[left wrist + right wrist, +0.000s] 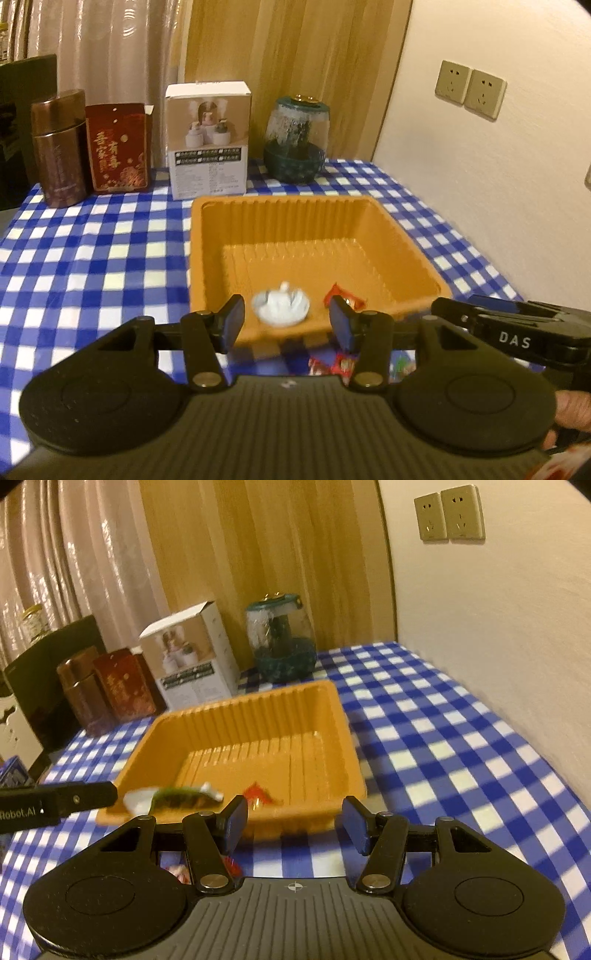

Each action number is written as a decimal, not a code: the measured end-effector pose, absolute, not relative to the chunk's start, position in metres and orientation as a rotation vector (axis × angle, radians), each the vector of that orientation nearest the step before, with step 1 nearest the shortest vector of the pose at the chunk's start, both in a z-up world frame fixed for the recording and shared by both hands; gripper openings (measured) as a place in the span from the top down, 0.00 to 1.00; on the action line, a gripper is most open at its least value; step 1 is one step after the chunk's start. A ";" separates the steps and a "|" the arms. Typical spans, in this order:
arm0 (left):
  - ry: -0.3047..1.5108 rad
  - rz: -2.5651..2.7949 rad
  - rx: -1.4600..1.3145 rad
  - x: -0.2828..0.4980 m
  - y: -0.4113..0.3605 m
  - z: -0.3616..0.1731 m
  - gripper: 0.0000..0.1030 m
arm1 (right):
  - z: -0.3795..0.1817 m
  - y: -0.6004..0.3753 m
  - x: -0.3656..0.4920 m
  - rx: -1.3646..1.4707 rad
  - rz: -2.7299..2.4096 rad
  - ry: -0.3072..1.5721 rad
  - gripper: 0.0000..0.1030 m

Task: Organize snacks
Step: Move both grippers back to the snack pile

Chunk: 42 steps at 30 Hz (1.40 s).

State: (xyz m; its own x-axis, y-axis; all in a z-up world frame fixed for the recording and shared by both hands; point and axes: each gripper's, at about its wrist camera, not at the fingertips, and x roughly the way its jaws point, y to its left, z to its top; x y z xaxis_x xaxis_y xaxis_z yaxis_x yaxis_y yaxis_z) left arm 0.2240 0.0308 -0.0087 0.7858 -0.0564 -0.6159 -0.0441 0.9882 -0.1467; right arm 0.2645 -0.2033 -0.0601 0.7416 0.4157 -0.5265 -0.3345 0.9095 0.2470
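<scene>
Both sets of fingers stand wide apart and hold nothing, so this looks like the gap between one drop and the next pick. The orange tray (pixel 207 236) sits on the checked worktop (pixel 92 258) just ahead of the left gripper (pixel 286 323). A white-wrapped snack (pixel 280 304) and a red-wrapped snack (pixel 343 297) lie at the tray's near edge, between and just beyond the fingertips. From the right gripper (pixel 293 819), a blurred green snack (pixel 181 797) shows ahead-left, its long axis running left to right. More red wrappers (pixel 332 363) lie below the left fingers; the next move probably calls for lowering onto one.
</scene>
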 end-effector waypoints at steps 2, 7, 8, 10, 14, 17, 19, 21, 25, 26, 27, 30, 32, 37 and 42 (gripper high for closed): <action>0.683 -0.009 -0.149 0.214 0.031 -0.010 0.55 | -0.062 -0.206 0.254 0.134 0.419 0.624 0.45; 0.725 -0.017 -0.119 0.191 0.030 -0.015 0.55 | -0.066 -0.207 0.234 0.124 0.431 0.654 0.45; 0.733 -0.019 -0.119 0.187 0.030 -0.016 0.54 | -0.066 -0.207 0.231 0.119 0.433 0.657 0.45; 0.748 -0.023 -0.111 0.180 0.030 -0.019 0.54 | -0.067 -0.208 0.225 0.112 0.432 0.664 0.45; 0.777 -0.035 -0.093 0.171 0.026 -0.028 0.50 | -0.069 -0.211 0.213 0.108 0.430 0.680 0.45; 0.790 -0.059 -0.067 0.167 0.020 -0.031 0.49 | -0.071 -0.215 0.208 0.112 0.424 0.692 0.45; 0.795 -0.066 -0.046 0.165 0.016 -0.033 0.49 | -0.073 -0.216 0.206 0.116 0.426 0.706 0.45; 0.797 -0.076 -0.047 0.164 0.014 -0.035 0.47 | -0.074 -0.216 0.205 0.111 0.429 0.712 0.45; 0.814 -0.083 -0.034 0.162 0.011 -0.042 0.41 | -0.080 -0.213 0.205 0.081 0.435 0.734 0.45; 0.820 -0.086 -0.028 0.161 0.010 -0.044 0.40 | -0.082 -0.213 0.206 0.075 0.436 0.739 0.45; 0.825 -0.087 -0.024 0.161 0.009 -0.045 0.39 | -0.083 -0.212 0.207 0.069 0.436 0.743 0.45; 0.834 -0.086 -0.012 0.159 0.010 -0.048 0.32 | -0.088 -0.210 0.212 0.052 0.439 0.763 0.45; 0.834 -0.084 -0.007 0.158 0.012 -0.050 0.31 | -0.091 -0.210 0.216 0.047 0.449 0.772 0.45; 0.851 -0.105 -0.033 0.162 0.018 -0.062 0.28 | -0.095 -0.206 0.219 0.036 0.476 0.787 0.45; 0.867 -0.131 0.011 0.169 0.016 -0.073 0.23 | -0.098 -0.203 0.221 0.041 0.488 0.803 0.45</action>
